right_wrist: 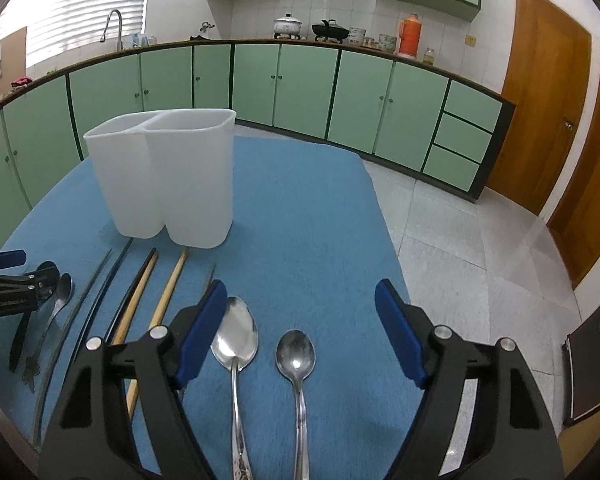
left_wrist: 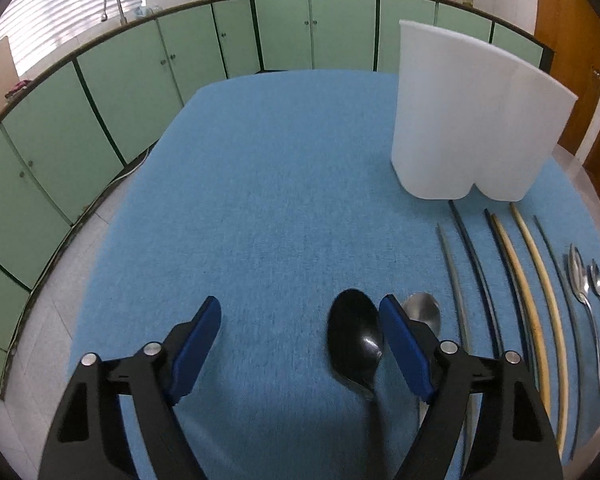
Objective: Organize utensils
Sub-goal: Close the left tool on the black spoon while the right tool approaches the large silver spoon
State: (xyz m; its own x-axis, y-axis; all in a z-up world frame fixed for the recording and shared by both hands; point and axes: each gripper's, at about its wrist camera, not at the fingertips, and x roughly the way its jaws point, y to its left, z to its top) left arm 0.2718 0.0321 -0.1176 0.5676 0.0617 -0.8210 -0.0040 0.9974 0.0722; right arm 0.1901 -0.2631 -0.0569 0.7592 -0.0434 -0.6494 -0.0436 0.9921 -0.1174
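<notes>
Tilting down over spoons — both tongs (left_wrist: 300, 322) (right_wrist: 301, 305) gaping — black spoon (left_wrist: 354, 330)

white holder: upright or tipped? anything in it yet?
Upright: the white translucent two-compartment plastic holder stands on its base on the blue tablecloth. No utensils stick out above its rim; the inside is not visible.

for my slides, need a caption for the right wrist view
Open right gripper over two steel spoons on blue cloth, white holder behind.

Left tool (left_wrist: 300, 344), right tool (right_wrist: 300, 328): black frames, blue pads, silver round rivets.
</notes>
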